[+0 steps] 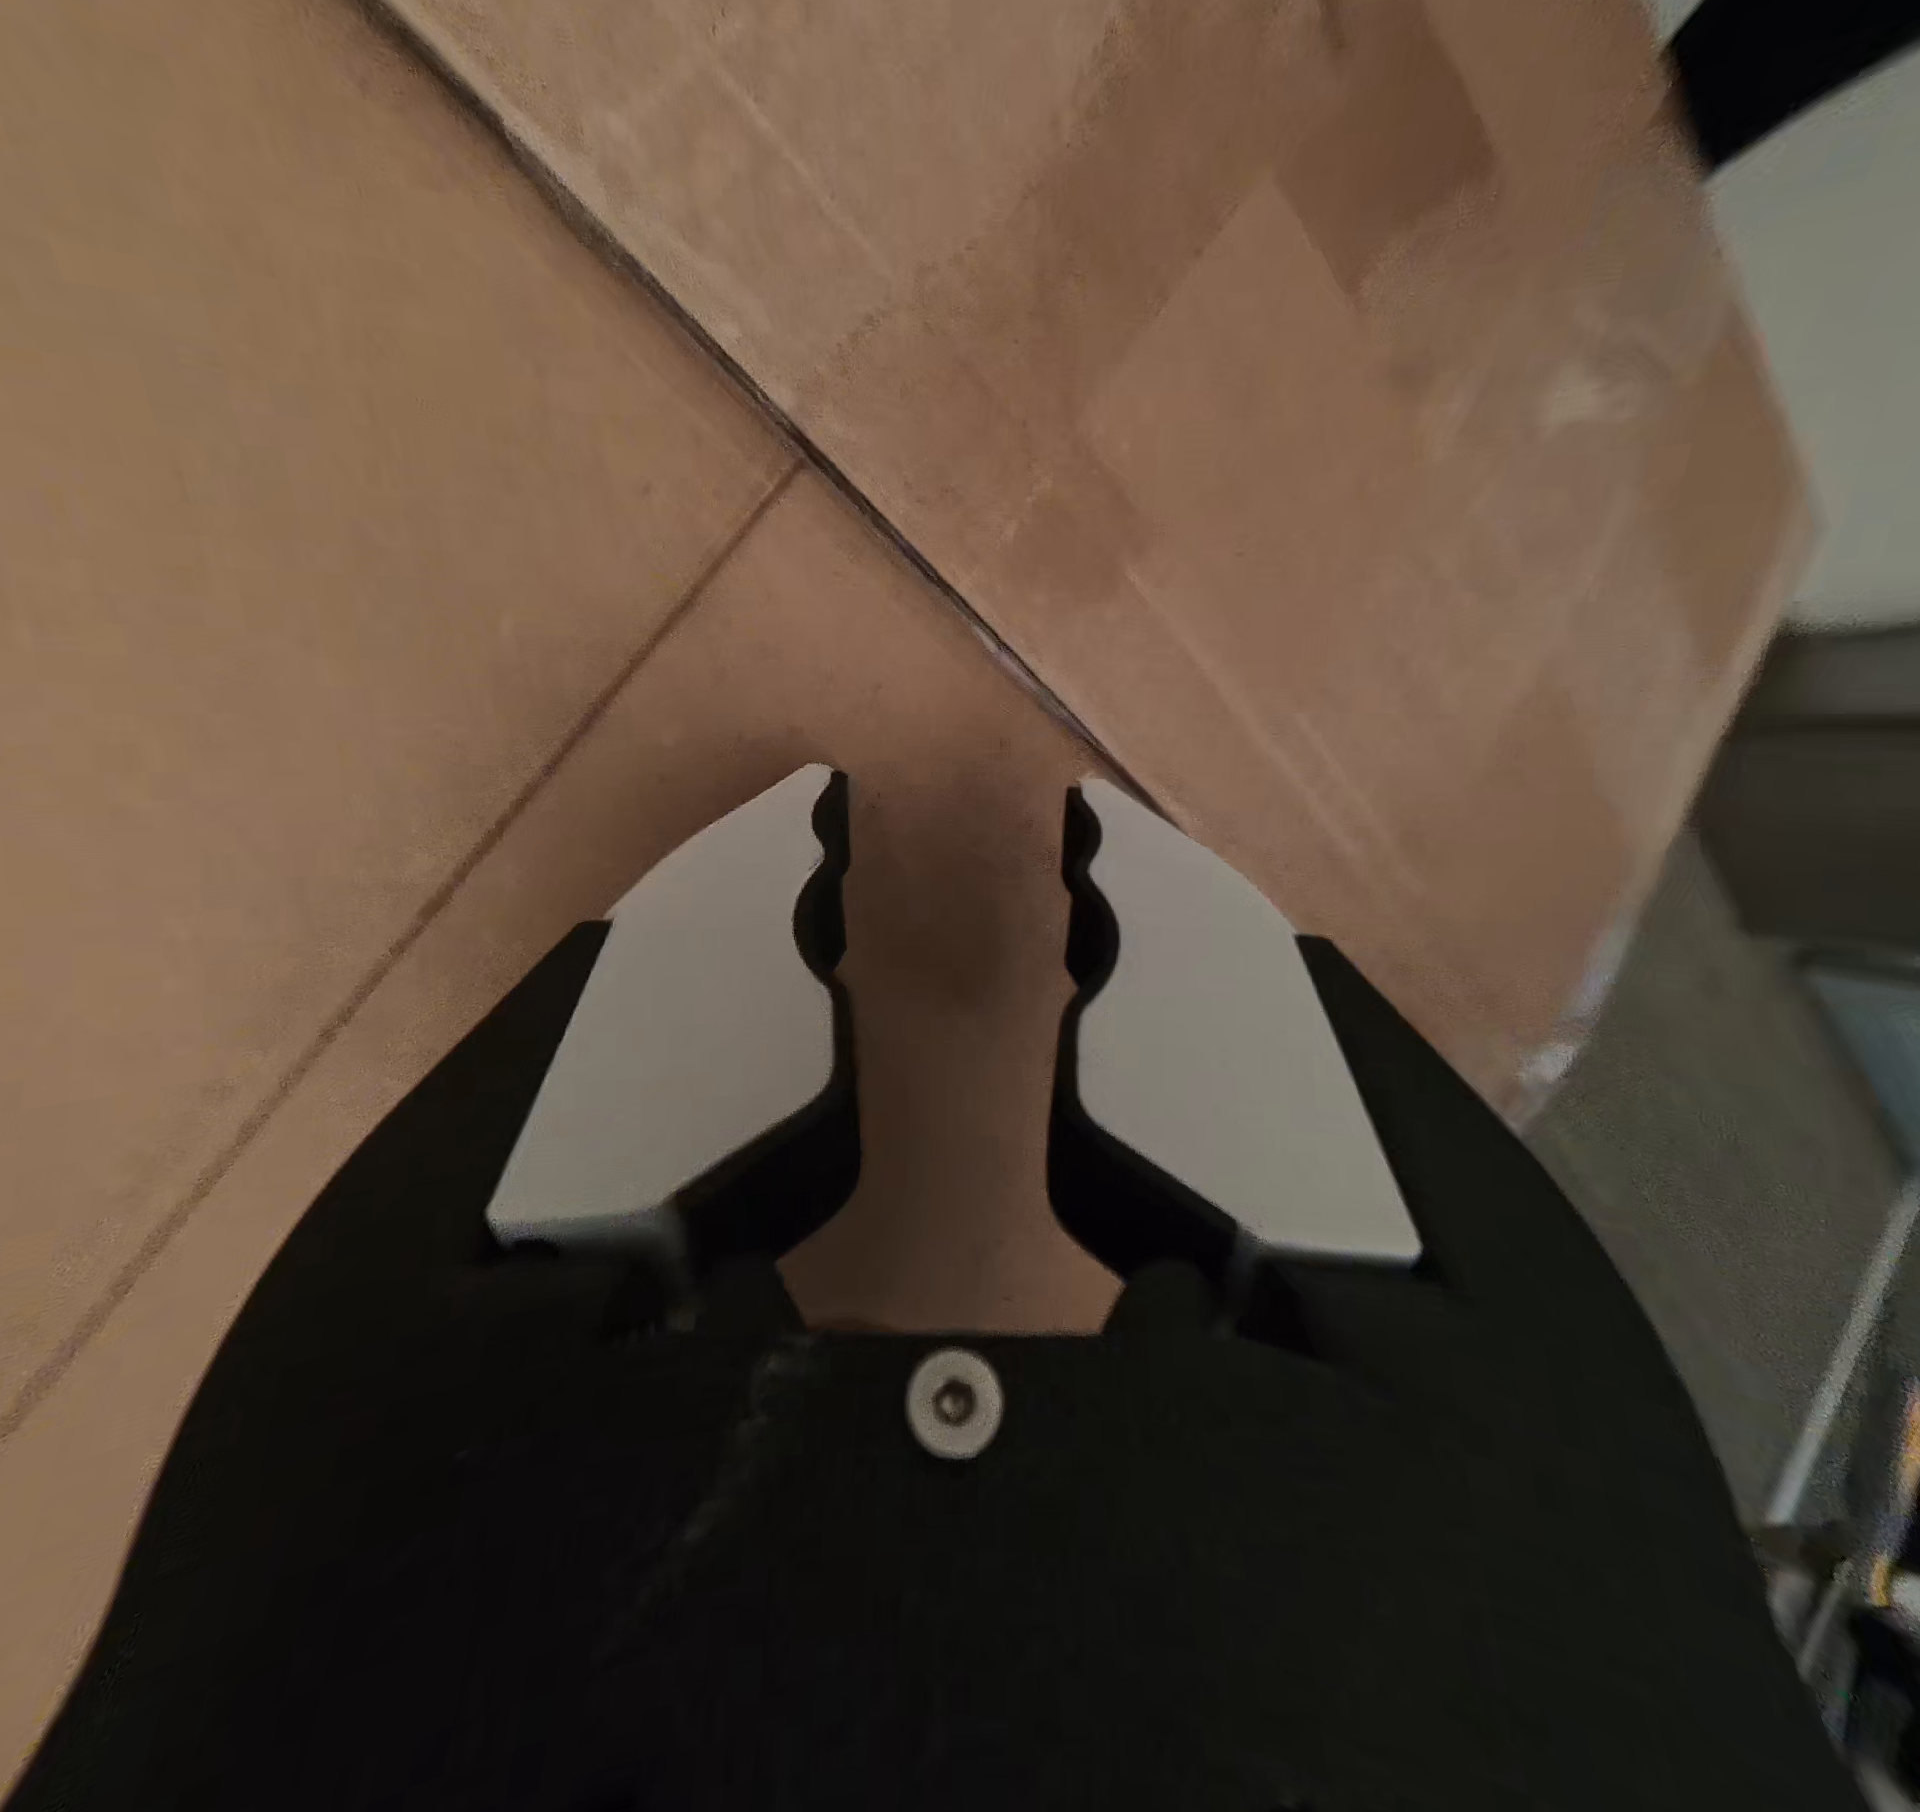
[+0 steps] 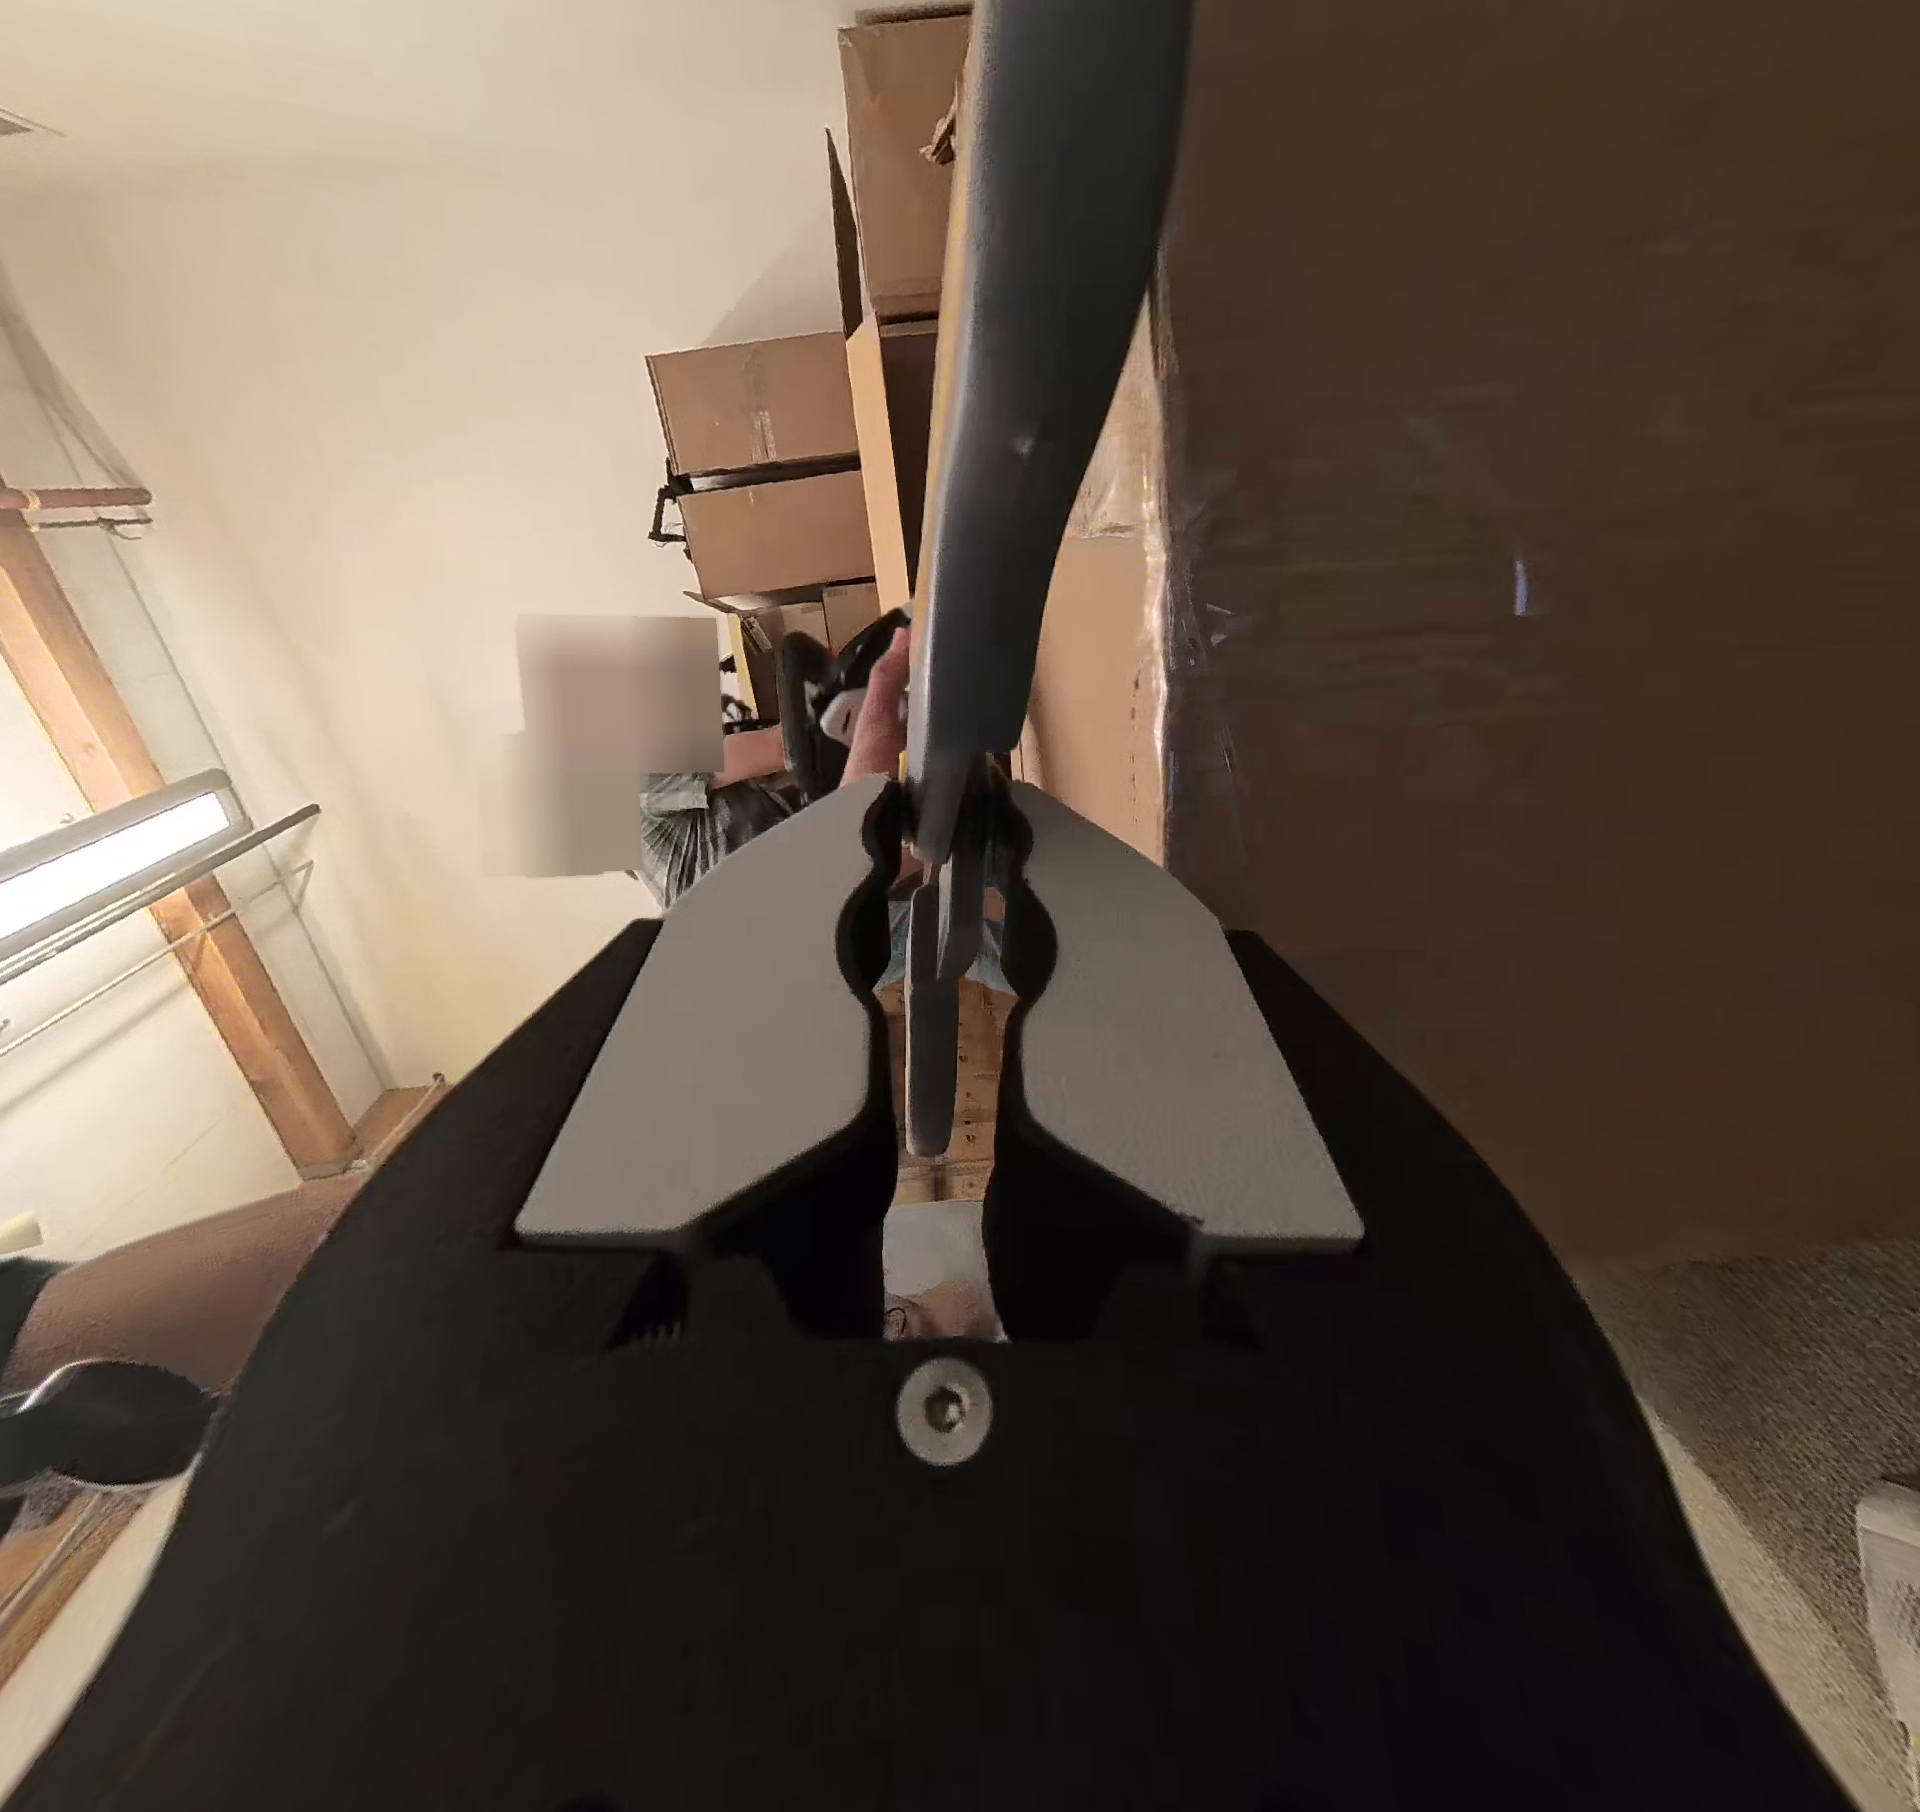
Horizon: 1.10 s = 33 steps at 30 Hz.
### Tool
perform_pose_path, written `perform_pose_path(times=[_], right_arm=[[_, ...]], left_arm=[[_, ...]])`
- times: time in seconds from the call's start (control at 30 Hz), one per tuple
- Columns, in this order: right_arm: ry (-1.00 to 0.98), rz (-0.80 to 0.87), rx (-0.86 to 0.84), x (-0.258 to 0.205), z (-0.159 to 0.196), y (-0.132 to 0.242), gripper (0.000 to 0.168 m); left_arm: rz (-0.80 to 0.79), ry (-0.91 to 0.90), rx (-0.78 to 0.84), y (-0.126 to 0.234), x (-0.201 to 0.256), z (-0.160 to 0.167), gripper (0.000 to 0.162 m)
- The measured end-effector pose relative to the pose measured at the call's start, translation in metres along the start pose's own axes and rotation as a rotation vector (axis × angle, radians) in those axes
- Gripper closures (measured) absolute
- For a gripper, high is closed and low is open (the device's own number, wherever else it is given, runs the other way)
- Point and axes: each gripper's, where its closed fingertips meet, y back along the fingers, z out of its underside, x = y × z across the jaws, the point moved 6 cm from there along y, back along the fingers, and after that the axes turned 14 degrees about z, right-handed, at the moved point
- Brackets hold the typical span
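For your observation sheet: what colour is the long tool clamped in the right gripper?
Dark grey-blue; the tool shows best in the right wrist view.

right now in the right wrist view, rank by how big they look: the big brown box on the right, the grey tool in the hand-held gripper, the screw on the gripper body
1. Brown box, largest, though it sits very near the camera.
2. Grey tool, long and narrow, pinched in the right hand-held gripper.
3. Screw, smallest by far.

Warm dim light; motion blur right; wide-angle edge distortion.
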Motion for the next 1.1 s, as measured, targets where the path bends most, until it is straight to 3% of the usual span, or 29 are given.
perform_pose_path(times=[0.07, 0.1, 0.23, 0.33, 0.5, 0.6, 0.83, 0.93, 1.1], right_arm=[[0.009, 0.005, 0.002, -0.001, -0.001, 0.001, 0.154], [0.008, 0.008, 0.007, 0.000, -0.001, 0.001, 0.154], [-0.031, -0.001, 0.037, 0.001, 0.000, 0.000, 0.154], [-0.050, -0.015, 0.050, -0.001, 0.002, -0.001, 0.154], [-0.056, -0.019, 0.056, 0.000, 0.001, -0.001, 0.154], [-0.066, -0.019, 0.069, 0.003, 0.000, 0.002, 0.154], [-0.090, -0.027, 0.080, 0.010, -0.002, 0.009, 0.154], [-0.096, -0.027, 0.085, 0.013, -0.006, 0.013, 0.154], [-0.073, -0.013, 0.090, 0.016, -0.013, 0.020, 0.154]], left_arm=[[0.000, 0.060, -0.062, -0.004, -0.003, -0.011, 0.126], [0.055, 0.144, -0.055, -0.006, -0.001, -0.017, 0.119], [0.253, 0.547, 0.083, -0.012, -0.005, -0.033, 0.115], [0.306, 0.622, 0.098, -0.016, -0.006, -0.031, 0.121], [0.266, 0.651, 0.050, -0.026, -0.004, -0.024, 0.142], [0.236, 0.636, 0.057, -0.029, -0.001, -0.026, 0.141], [0.325, 0.647, 0.087, -0.030, -0.001, -0.028, 0.127], [0.324, 0.510, -0.013, -0.031, -0.008, -0.026, 0.143], [0.328, 0.272, -0.154, -0.030, -0.005, -0.031, 0.135]])
